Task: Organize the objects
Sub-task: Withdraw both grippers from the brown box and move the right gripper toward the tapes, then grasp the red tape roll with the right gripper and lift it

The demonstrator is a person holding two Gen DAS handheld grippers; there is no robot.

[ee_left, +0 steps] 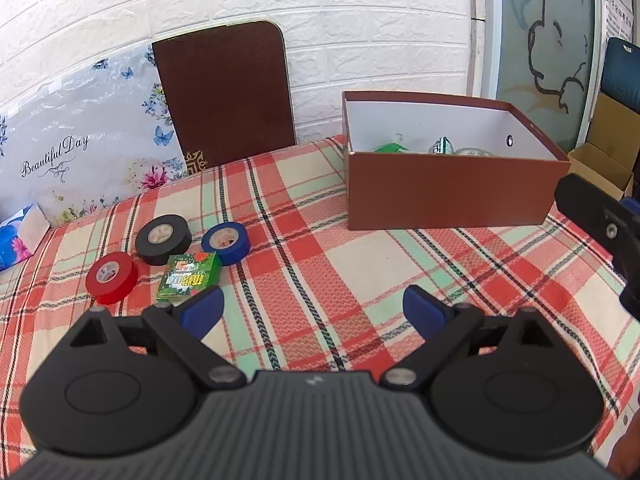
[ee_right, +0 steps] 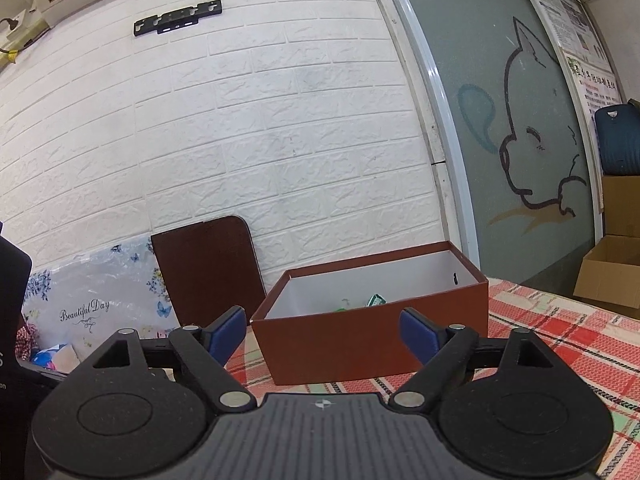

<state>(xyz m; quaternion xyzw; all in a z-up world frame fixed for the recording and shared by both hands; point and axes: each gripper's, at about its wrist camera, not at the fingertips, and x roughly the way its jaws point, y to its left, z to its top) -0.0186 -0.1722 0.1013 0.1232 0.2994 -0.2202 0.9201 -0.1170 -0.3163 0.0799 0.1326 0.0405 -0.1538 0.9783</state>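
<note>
Red tape roll (ee_left: 111, 277), black tape roll (ee_left: 163, 239), blue tape roll (ee_left: 226, 242) and a green packet (ee_left: 189, 276) cluster on the checked surface (ee_left: 360, 264), ahead-left of the left tongs (ee_left: 312, 312), released and empty. Brown box (ee_right: 370, 322) sits straight ahead of the right tongs (ee_right: 322, 336), likewise spread apart.

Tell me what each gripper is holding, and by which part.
Nothing. The left gripper and right gripper both have open, empty jaws.

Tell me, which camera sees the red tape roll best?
The left wrist view. The red tape roll lies in plain sight on the plaid tablecloth, beside the black tape roll and green packet. The right wrist view faces the brown box and misses it.
</note>
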